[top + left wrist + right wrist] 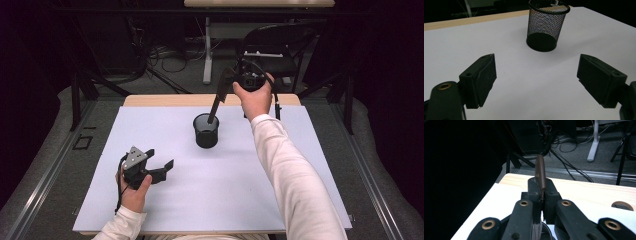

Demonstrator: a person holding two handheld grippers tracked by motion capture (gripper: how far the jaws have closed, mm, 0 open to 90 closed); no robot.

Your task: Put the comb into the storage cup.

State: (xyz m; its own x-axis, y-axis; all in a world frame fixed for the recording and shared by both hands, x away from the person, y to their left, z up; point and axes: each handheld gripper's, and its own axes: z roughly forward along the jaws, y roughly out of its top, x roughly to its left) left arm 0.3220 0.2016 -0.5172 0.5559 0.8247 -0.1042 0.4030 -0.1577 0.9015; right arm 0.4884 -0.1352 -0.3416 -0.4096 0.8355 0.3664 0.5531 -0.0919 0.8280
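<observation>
My right tool (220,97) grips a dark stick (540,173), lowering it into the mesh cup (206,131); next I release; left tool (536,82) gapes idle

White sheet (210,195) covering most of a wooden table (165,100), whose bare edge shows as a pale strip along the far side. Beyond the table, grey carpet floor (185,75) with a tangle of dark cables (165,52) lying near a white table leg (207,55). A black chair (285,42) stands to the right of that leg, behind the table. Black frame struts (76,95) rise at the table's left side. A round cable port (622,205) is set in the wooden tabletop near one edge.
</observation>
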